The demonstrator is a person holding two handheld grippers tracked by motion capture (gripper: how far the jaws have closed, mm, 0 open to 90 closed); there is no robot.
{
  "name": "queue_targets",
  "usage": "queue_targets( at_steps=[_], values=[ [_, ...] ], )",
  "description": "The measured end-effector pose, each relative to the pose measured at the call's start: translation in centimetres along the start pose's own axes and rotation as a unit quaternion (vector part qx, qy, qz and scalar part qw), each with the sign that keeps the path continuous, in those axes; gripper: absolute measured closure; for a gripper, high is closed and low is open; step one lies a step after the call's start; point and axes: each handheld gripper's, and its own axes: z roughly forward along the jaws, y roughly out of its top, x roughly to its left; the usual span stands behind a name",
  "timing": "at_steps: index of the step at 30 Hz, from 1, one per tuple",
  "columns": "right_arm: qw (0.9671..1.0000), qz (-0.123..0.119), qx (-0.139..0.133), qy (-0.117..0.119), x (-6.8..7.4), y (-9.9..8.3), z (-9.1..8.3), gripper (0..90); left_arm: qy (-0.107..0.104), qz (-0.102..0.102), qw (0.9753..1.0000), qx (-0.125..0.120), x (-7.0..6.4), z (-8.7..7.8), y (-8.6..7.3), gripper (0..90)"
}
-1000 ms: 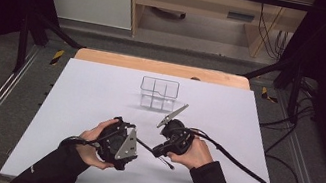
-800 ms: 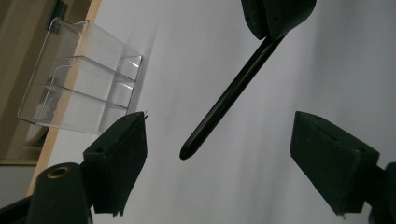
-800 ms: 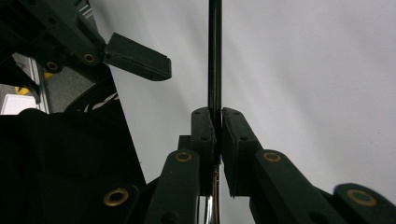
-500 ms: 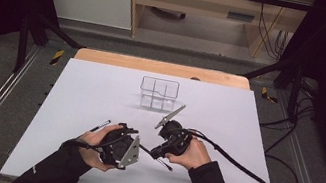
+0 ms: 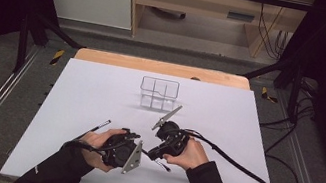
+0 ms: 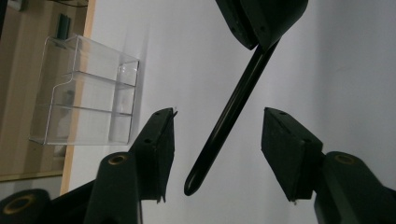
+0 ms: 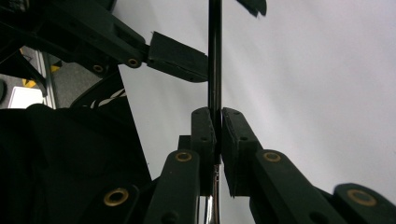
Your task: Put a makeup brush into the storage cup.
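A thin black pen (image 7: 215, 56) is clamped in my right gripper (image 7: 216, 111), whose jaws are shut on its shaft. The pen's rounded end (image 6: 224, 135) reaches between the jaws of my left gripper (image 6: 219, 114), which stand wide open and do not touch it. In the high view both hands meet near the table's front middle. There my left gripper (image 5: 140, 149) faces my right gripper (image 5: 156, 155), and the pen's other end (image 5: 165, 166) pokes out toward the front. A clear plastic organizer (image 5: 159, 93) stands empty farther back.
The white table top (image 5: 254, 138) has open room on both sides of the hands. The clear organizer (image 6: 84, 93) sits near the wooden back edge (image 5: 106, 57). My right gripper's cable (image 5: 239, 166) trails off to the right.
My left gripper has edged right toward the right gripper, and the pen's end now lies between its open jaws. The right gripper has kept hold of the pen.
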Motion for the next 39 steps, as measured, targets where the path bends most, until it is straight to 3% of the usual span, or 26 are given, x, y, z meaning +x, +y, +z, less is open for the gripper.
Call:
queue_targets(
  at_steps=[12, 23, 39],
  values=[
    [0.9999, -0.001, 0.011, 0.005, 0.2, 0.4, 0.7, 84.4, 0.004, 0.045, 0.9987, 0.024, -0.8, 0.6, 0.0, 62.9],
    [0.9999, -0.003, 0.013, 0.008, 0.2, 0.4, 0.7, 84.4, 0.001, 0.059, 0.9980, 0.025, -1.0, 0.7, -0.1, 76.3],
    [0.9999, -0.008, 0.004, 0.006, 0.2, 0.4, 0.4, 83.8, -0.017, 0.073, 0.9967, 0.031, -1.4, 0.9, -0.1, 82.7]
  ],
)
